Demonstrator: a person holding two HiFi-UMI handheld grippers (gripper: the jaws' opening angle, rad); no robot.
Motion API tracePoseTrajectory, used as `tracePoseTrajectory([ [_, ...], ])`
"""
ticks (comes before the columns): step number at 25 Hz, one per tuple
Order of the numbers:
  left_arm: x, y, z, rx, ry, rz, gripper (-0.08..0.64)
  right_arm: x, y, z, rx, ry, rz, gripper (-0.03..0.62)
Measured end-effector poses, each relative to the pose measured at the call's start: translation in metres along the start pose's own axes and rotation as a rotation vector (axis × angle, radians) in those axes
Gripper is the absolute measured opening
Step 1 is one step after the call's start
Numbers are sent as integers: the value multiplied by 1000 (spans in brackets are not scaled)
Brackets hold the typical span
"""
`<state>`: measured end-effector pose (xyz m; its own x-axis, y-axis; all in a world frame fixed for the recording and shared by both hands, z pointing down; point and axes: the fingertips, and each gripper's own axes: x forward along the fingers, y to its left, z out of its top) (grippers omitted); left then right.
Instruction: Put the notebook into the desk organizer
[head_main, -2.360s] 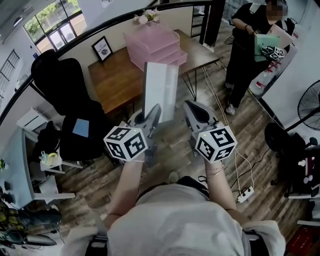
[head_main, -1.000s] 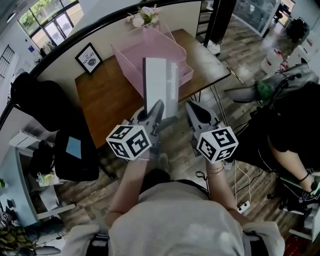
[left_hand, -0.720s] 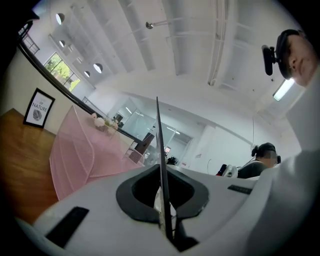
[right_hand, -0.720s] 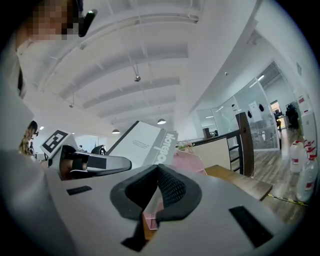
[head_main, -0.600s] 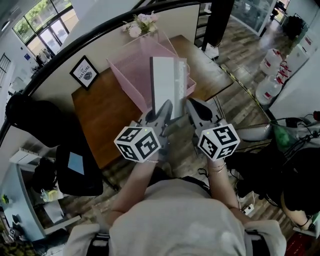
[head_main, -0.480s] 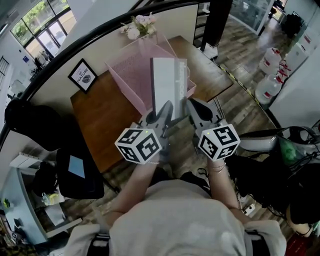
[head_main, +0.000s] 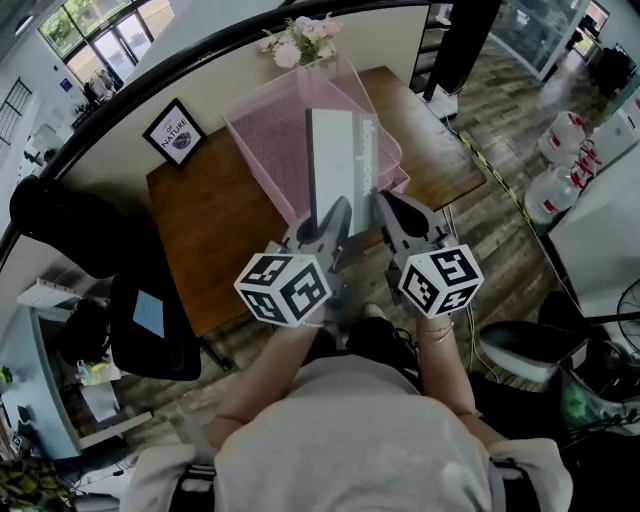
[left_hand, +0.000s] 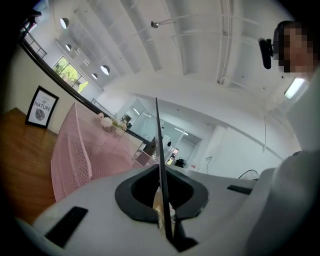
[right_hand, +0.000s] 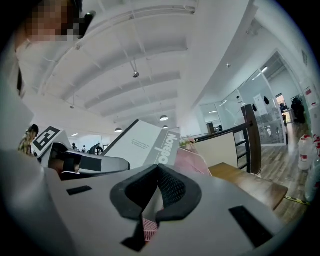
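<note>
Head view: lower edge of the notebook (head_main: 332, 165) was hidden behind the left gripper (head_main: 337, 212), so the grip point was not visible there. The notebook also covered the middle of the desk organizer (head_main: 265, 125). The near edge of the worktop (head_main: 215, 225) was partly masked by the left gripper and the right gripper (head_main: 392, 205).

Left gripper view: notebook showed edge-on only, a thin dark line; cover unseen.

Right gripper view: cover print was too small to read. The lower end of the spine lettering was hidden behind the right gripper's fingers (right_hand: 172, 187).
</note>
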<state>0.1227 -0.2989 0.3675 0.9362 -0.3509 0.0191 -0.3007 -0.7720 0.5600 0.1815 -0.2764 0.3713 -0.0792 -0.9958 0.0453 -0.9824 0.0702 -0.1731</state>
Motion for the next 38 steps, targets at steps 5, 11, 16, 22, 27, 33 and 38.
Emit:
tracePoseTrajectory([
  [5, 15, 11, 12, -40, -59, 81, 9, 27, -12, 8, -13, 23, 94, 12],
  [11, 30, 21, 15, -92, -122, 186, 9, 45, -25, 25, -27, 20, 183, 12],
  [16, 43, 24, 22, -123, -160, 236, 9, 55, -32, 29, -25, 31, 262, 12],
  [22, 52, 33, 30, -172, -218, 311, 11, 67, -29, 33, -38, 33, 368, 12],
  [27, 59, 44, 26, -236, -236, 357, 14, 71, -28, 37, -47, 20, 428, 12],
  [33, 71, 47, 24, -195, -197, 384, 47, 69, -31, 34, -69, 29, 468, 12],
  [38, 82, 48, 21, -141, -152, 402, 126, 69, -32, 31, -77, 39, 506, 12],
])
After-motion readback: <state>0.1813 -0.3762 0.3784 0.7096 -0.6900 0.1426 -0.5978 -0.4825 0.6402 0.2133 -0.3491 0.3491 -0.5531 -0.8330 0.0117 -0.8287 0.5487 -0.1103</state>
